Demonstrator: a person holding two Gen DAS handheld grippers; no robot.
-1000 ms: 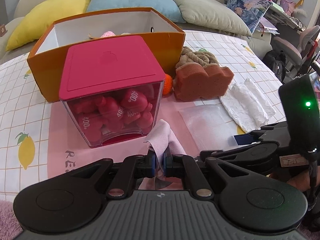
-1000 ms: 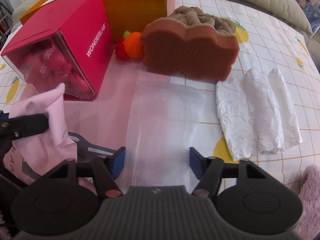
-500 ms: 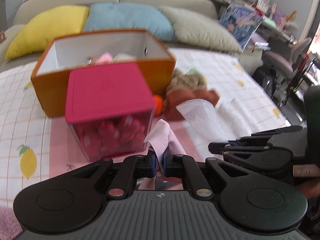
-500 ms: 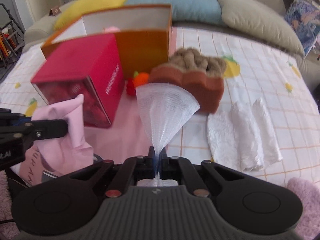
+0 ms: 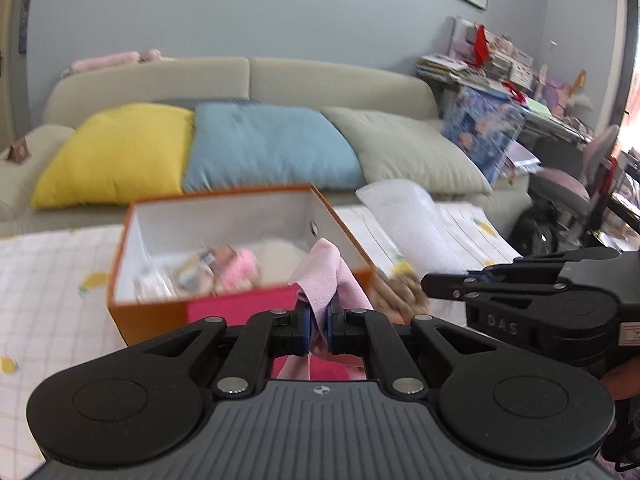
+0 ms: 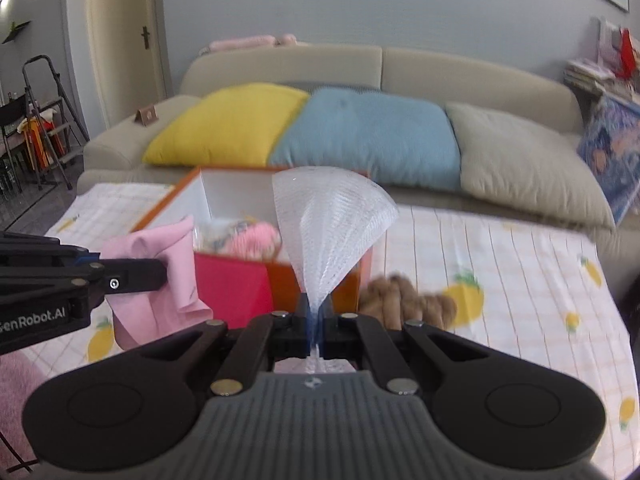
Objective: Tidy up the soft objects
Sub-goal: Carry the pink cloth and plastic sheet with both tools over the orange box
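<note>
The left gripper (image 5: pixel 317 330) is sitting at the lower centre of the left wrist view, its blue-padded fingers pressing together on a soft pink cloth (image 5: pixel 332 276), which is sticking up in a folded peak above the pads and hanging below them. In the right wrist view the same gripper (image 6: pixel 168 274) is reaching in level from the left edge, the pink cloth (image 6: pixel 160 280) draping around its tip.

The right gripper (image 6: pixel 316 320) is sitting low in the centre of its own view, fingers pinching the narrow end of a white translucent mesh sheet (image 6: pixel 332 220) that is fanning upward into a wide cone. In the left wrist view it (image 5: pixel 428 282) is entering from the right edge, pointing left, with the mesh sheet (image 5: pixel 408 220) rising above it.

Both grippers are hovering just in front of an open orange cardboard box with a white interior (image 5: pixel 136 216), lying mid-frame and holding blurred pink and cream soft items (image 5: pixel 236 264). A magenta-lidded container (image 6: pixel 232 284) is standing against the box's near wall. A brown knotted plush (image 6: pixel 408 300) is lying just right of the box on the lemon-print checked tablecloth (image 6: pixel 500 272), whose bare stretch is spreading toward the right of the frame. Yellow, blue and grey cushions (image 5: pixel 272 148) are lining the beige sofa behind.
</note>
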